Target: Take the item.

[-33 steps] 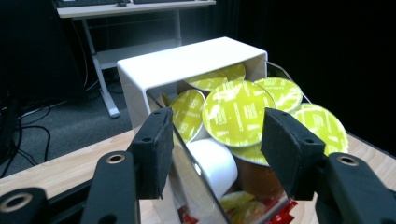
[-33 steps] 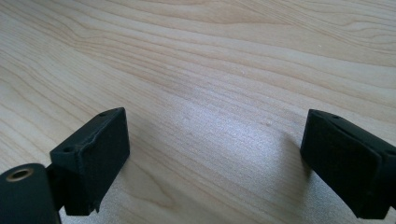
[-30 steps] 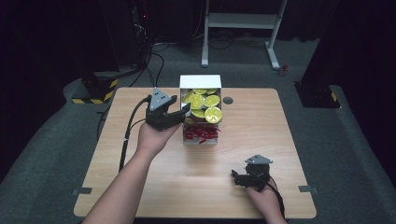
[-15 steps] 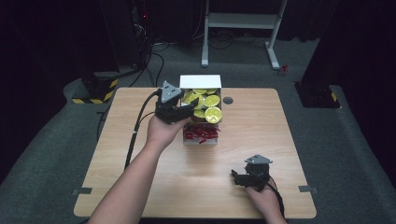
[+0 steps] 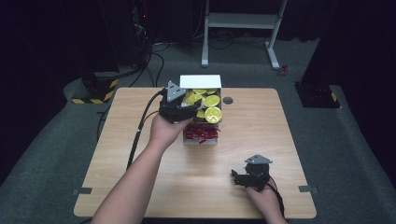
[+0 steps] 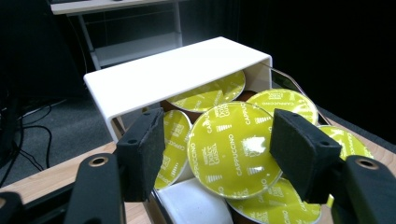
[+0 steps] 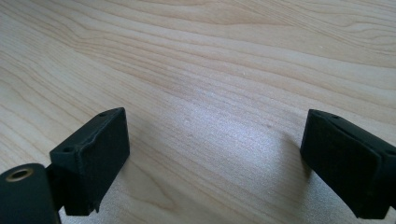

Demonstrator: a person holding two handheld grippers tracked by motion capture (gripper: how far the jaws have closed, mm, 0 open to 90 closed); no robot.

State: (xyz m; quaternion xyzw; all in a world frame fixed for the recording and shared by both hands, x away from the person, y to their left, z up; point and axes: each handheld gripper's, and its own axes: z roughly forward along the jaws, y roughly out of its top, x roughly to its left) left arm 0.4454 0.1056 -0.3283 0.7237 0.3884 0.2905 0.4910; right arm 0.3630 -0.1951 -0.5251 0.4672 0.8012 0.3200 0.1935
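Note:
A white box (image 5: 201, 140) stands at the back middle of the wooden table, its lid (image 5: 200, 81) flipped up behind it. It holds several coffee capsules with yellow foil tops (image 5: 212, 113) marked "cappuccino". Its front face shows red shapes. My left gripper (image 5: 190, 111) hovers over the box's left half, open. In the left gripper view its jaws (image 6: 219, 154) stand on either side of one capsule (image 6: 233, 149), with the lid (image 6: 177, 74) beyond. My right gripper (image 5: 236, 178) rests low near the table's front right, open over bare wood (image 7: 215, 158).
A small dark round grommet (image 5: 228, 100) sits in the table top right of the box. The left gripper's cable (image 5: 140, 126) trails across the table's left side. Behind the table stand a white metal frame (image 5: 243, 21) and a yellow-black striped base (image 5: 95, 91).
My left gripper has moved forward and to the right, from beside the box's left edge to over the capsules. The right gripper has stayed put.

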